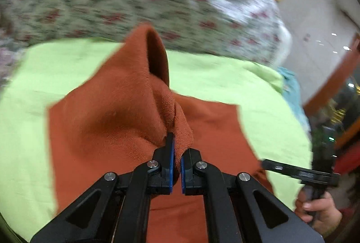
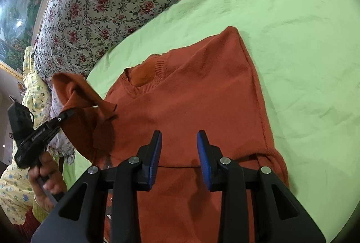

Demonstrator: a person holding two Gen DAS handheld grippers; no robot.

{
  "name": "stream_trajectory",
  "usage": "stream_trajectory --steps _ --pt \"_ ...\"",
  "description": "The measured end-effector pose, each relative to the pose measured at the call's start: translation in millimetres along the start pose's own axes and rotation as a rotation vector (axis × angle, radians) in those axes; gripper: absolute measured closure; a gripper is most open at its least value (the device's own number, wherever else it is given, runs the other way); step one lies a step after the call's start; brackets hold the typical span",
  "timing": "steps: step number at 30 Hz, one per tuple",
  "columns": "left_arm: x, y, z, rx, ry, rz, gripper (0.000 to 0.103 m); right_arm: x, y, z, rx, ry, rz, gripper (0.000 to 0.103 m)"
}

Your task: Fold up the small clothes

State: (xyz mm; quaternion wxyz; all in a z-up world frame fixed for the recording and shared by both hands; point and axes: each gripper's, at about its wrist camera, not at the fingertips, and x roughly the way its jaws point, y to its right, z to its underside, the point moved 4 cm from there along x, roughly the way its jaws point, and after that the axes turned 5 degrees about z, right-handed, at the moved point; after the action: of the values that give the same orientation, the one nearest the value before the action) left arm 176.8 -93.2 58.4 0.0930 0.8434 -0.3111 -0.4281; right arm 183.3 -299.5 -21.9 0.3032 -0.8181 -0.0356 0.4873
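On the green sheet (image 2: 281, 24) of the bed, near side: one small rust-orange sweater (image 2: 191, 103), laid flat, neckline toward the floral quilt (image 2: 101, 2) at the far side.

Left tongs (image 1: 177, 150): clenched on the sweater's left sleeve, lifted clear of the sheet. We judge the bite shallow, at the sleeve's edge; the knit could slip free mid-fold, or the pull could drag the body askew.

Right tongs (image 2: 179, 153): released, jaws apart, hovering over the lower body, so nothing pins the cloth.

Both hands grip from below.
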Motion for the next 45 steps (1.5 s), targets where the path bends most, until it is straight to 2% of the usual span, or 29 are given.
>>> stream_trajectory --steps 1,3,5,9,12,14,16,20,25,30,33,35,37,38,40,45 --pt "5.5 15.9 10.5 0.013 -0.011 0.035 0.101 -1.1 2.1 1.2 0.004 0.001 0.002 0.069" --pt "21.1 31.1 23.0 0.049 -0.039 0.059 0.1 -2.8 6.3 2.7 0.008 0.002 0.004 0.069" --pt "38.4 30.8 36.9 0.048 -0.096 0.038 0.1 -4.3 11.4 4.0 0.015 0.003 0.009 0.069" --pt "51.3 15.2 50.1 0.025 -0.139 0.007 0.099 -3.9 18.5 5.2 0.025 -0.001 0.019 0.069" --pt "55.4 -1.0 48.5 0.049 -0.16 -0.074 0.091 0.1 18.8 6.3 0.016 -0.012 0.025 0.069" --pt "51.1 -10.3 50.4 0.066 -0.178 -0.108 0.077 6.0 15.4 7.2 0.009 -0.029 0.026 0.069" --pt "45.9 -19.8 51.5 0.082 -0.191 -0.127 0.069 15.2 6.8 7.8 -0.011 -0.05 0.017 0.069" --pt "23.1 -35.2 66.3 0.122 -0.2 -0.184 0.055 37.4 -17.5 12.9 -0.062 -0.088 -0.014 0.058" --pt "-1.0 -76.2 88.9 0.122 -0.22 -0.313 0.054 67.1 -49.1 21.8 -0.116 -0.13 -0.053 0.058" --pt "-14.3 -119.4 102.5 0.069 -0.233 -0.418 0.054 102.8 -63.0 26.4 -0.125 -0.185 -0.041 0.058" --pt "-18.7 -139.0 108.5 0.05 -0.232 -0.488 0.054 116.8 -62.6 24.4 -0.133 -0.175 0.014 0.058" --pt "-19.6 -151.8 110.4 0.011 -0.229 -0.49 0.054 122.3 -58.5 22.4 -0.117 -0.178 0.013 0.058" --pt "-20.0 -160.8 109.7 -0.016 -0.219 -0.484 0.055 123.7 -57.0 19.2 -0.12 -0.168 -0.002 0.071" --pt "-19.9 -163.9 108.9 -0.022 -0.217 -0.487 0.055 123.2 -58.0 17.9 -0.131 -0.174 -0.013 0.096" --pt "-19.9 -168.7 106.6 -0.031 -0.218 -0.504 0.055 117.4 -60.3 13.2 -0.155 -0.189 0.003 0.098" --pt "-23.1 -181.0 106.4 -0.088 -0.214 -0.498 0.055 52.4 -67.8 -24.1 -0.272 -0.158 0.045 0.099"
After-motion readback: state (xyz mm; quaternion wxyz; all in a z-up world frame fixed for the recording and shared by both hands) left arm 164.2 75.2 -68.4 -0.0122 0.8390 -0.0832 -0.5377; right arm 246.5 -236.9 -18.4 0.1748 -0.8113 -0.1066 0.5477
